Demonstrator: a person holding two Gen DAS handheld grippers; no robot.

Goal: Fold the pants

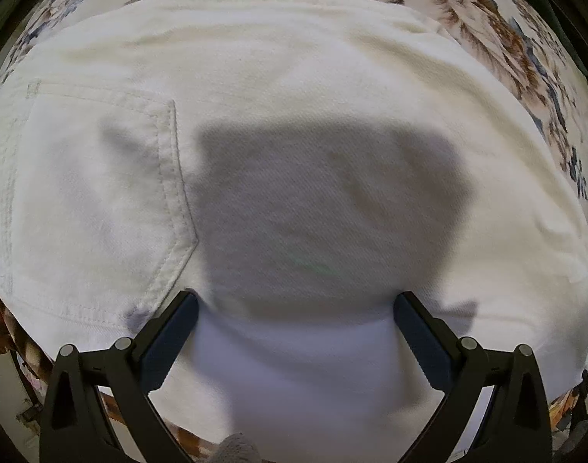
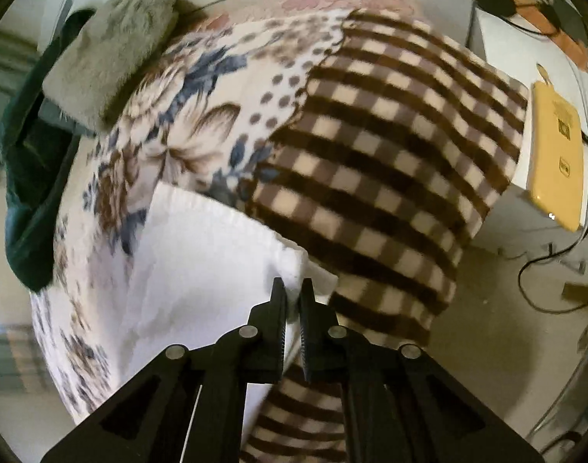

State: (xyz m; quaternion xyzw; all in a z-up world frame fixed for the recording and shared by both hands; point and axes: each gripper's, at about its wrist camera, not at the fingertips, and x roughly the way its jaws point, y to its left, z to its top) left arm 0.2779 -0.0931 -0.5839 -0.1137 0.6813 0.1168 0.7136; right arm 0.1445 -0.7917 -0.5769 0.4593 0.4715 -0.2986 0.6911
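Observation:
White pants (image 1: pixel 294 123) lie flat on a flowered blanket and fill the left wrist view; a back pocket (image 1: pixel 101 193) shows at the left. My left gripper (image 1: pixel 294 301) is open just above the cloth, its jaws wide apart, and casts a shadow on the pants. In the right wrist view the pants (image 2: pixel 201 262) lie on the blanket, and my right gripper (image 2: pixel 293 289) is shut on the hem corner of the pants at the edge of the bed.
The flowered blanket (image 2: pixel 186 123) meets a brown checked blanket (image 2: pixel 390 146) that hangs over the bed edge. A grey plush cushion (image 2: pixel 112 46) and dark green cloth (image 2: pixel 27 193) lie at the far left. A yellow case (image 2: pixel 556 154), cables and a white table stand at the right.

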